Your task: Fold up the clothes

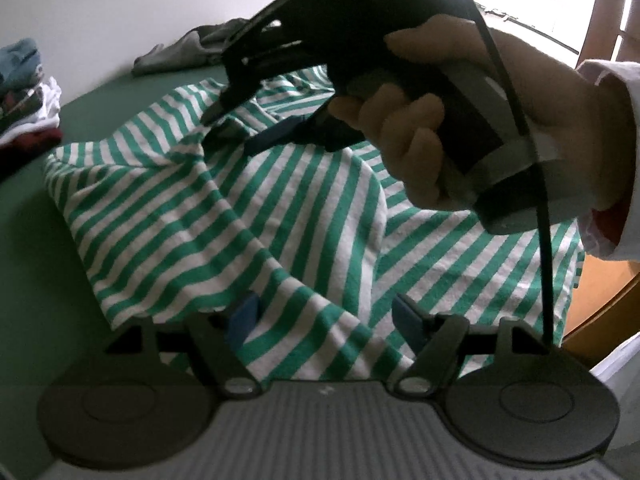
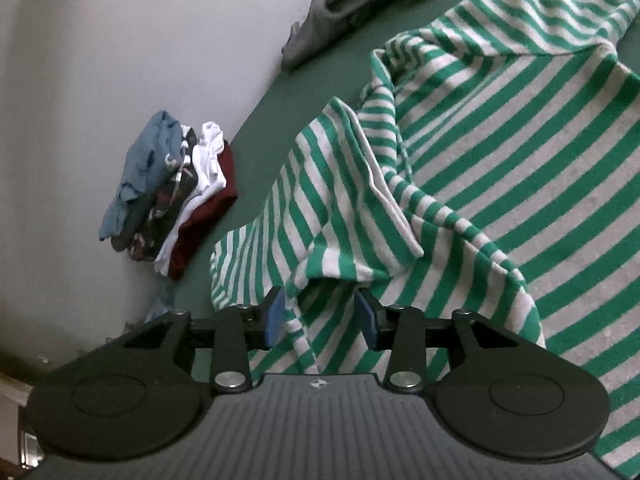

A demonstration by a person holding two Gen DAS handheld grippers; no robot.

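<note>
I see the green-and-white striped shirt (image 1: pixel 224 216) spread rumpled on the green tabletop (image 1: pixel 24 248), its long axis running from my left claw (image 1: pixel 326 320) away toward the grey garment (image 1: pixel 180 52) by the wall. My left claw's jaws stand apart with shirt fabric lying between them; I cannot tell whether they pinch it. My right claw (image 2: pixel 322 320) has a gathered fold of shirt between its jaws, which look closed on it. Left of the shirt, bare green surface reaches a stack of folded clothes (image 2: pixel 168 196) against the wall.
</note>
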